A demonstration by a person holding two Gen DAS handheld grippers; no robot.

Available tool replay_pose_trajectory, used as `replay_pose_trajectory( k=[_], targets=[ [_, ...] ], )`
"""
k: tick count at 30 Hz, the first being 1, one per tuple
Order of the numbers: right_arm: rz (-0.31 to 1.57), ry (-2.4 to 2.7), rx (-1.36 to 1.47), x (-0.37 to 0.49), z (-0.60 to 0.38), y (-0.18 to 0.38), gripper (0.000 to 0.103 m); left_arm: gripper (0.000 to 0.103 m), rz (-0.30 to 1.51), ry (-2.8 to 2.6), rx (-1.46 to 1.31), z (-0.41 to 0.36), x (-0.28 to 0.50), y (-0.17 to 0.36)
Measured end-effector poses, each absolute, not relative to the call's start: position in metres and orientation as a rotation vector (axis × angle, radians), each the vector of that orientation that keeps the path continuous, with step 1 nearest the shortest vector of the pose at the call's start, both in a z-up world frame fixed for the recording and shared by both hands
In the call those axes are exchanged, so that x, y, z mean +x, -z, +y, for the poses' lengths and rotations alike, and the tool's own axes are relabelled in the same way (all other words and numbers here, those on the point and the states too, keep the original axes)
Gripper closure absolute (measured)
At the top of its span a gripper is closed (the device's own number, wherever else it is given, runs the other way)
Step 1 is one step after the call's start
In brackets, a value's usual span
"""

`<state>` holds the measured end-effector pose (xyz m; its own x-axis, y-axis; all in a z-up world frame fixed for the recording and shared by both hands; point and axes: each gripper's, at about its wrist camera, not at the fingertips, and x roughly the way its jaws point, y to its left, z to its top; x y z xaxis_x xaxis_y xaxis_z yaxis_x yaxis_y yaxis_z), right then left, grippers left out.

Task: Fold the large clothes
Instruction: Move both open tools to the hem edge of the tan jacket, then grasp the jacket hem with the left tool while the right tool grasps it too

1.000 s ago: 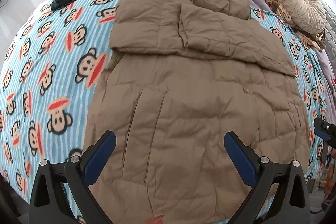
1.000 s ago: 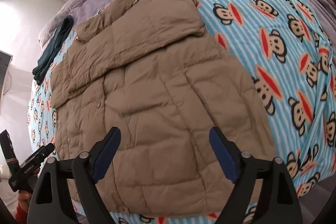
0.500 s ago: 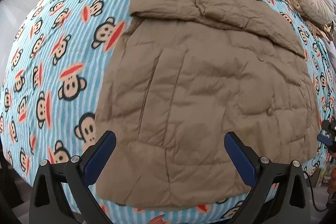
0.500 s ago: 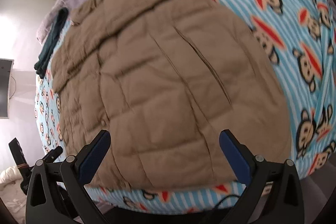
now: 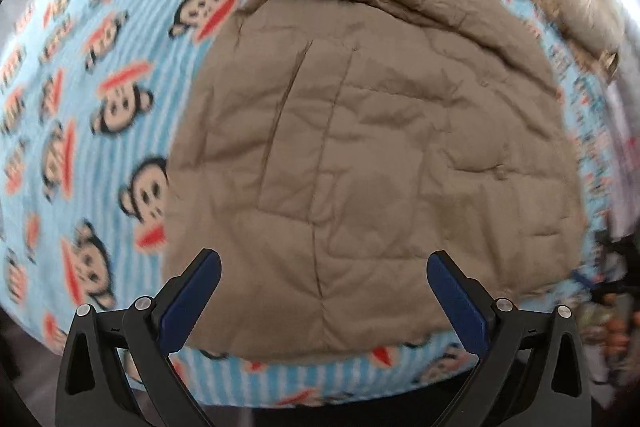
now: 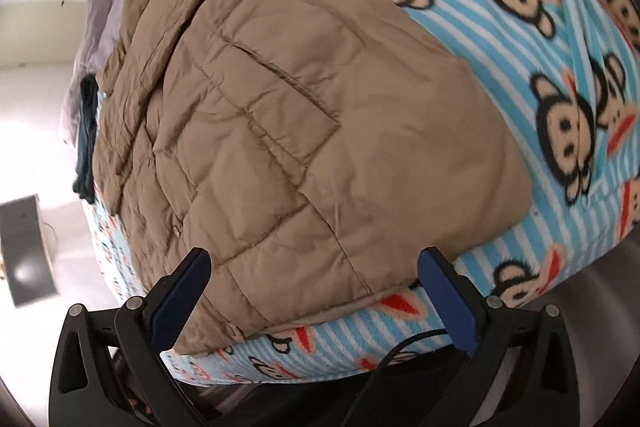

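Both grippers spread wide, nothing between pads: left gripper (image 5: 323, 297) and right gripper (image 6: 314, 289) poised above hem of tan puffer jacket (image 5: 372, 131). Jacket lies flat on monkey-print blanket (image 5: 100, 99), sleeves folded across its upper part, hem at bed edge. Step looks like reach for hem. Next: you pinch each bottom corner, pads clear of blanket.

Left wrist view: looks steeply down along its fingers (image 5: 188, 301) from above the near edge of the bed (image 5: 100, 99), close over the hem of the tan puffer jacket (image 5: 360, 147). Right wrist view: also angled down, rolled sideways, near the jacket's (image 6: 320, 155) hem corner. Both share the jacket and the monkey-print blanket (image 6: 560, 27).
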<state>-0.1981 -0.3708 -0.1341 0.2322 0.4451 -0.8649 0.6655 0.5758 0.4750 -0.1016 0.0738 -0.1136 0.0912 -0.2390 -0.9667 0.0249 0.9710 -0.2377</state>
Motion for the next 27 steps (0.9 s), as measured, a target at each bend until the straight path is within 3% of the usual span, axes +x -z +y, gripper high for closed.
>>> replay_pose_trajectory(
  k=[9, 16, 27],
  targets=[
    [1.355, 0.176, 1.216, -0.223, -0.384, 0.147, 0.0, 0.0, 1.554, 0.235, -0.6, 0.143, -0.136, 0.138],
    [1.351, 0.218, 1.313, -0.242, -0.392, 0.164, 0.0, 0.0, 1.659, 0.258, -0.708, 0.139, -0.164, 0.174],
    [1.295, 0.223, 1.414, -0.24, -0.395, 0.193, 0.0, 0.0, 1.616, 0.285, -0.763, 0.107, -0.136, 0.189]
  ],
)
